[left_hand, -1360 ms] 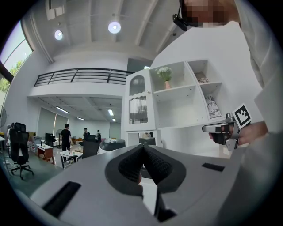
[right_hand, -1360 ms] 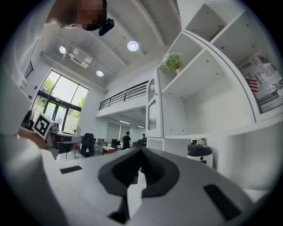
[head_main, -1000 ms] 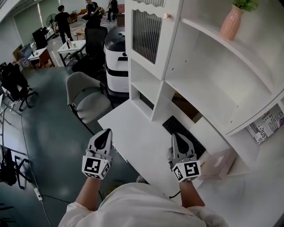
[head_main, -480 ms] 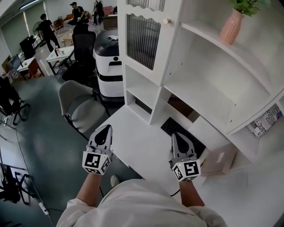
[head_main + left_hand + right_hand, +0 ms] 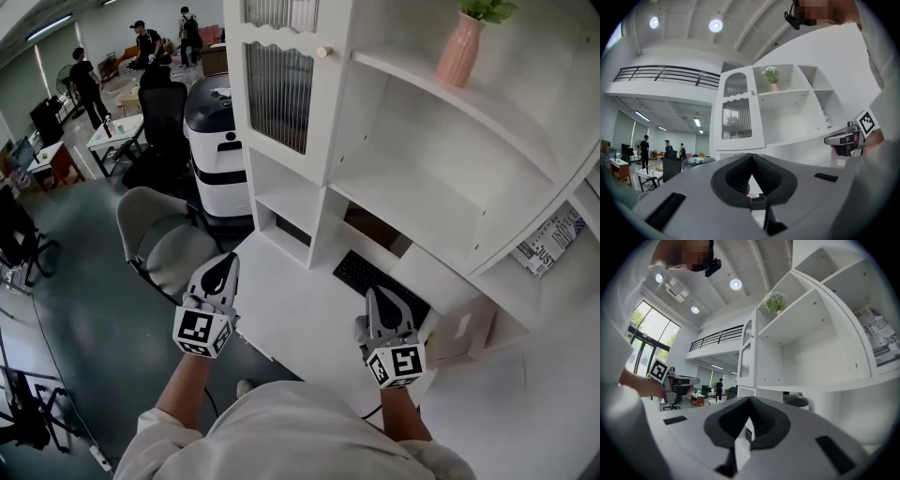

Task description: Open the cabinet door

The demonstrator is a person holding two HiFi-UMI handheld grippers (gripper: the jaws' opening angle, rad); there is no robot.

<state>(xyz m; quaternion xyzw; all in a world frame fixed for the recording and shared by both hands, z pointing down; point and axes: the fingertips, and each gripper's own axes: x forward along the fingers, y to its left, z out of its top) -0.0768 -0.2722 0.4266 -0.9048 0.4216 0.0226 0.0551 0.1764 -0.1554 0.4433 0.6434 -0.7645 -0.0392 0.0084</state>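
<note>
The left gripper point(image 5: 223, 267) was carried farther toward the closed cabinet door point(image 5: 277, 94), its knob point(image 5: 323, 52) unreached; its jaws and the right gripper's point(image 5: 377, 298) are pressed together, empty.

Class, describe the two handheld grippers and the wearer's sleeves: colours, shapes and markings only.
The left gripper and right gripper match: light grey shells tapering to a point, with black ribbed pads lining the jaws. Each carries a white cube printed with black square markers. The person's shirt is white, with short sleeves.
</note>
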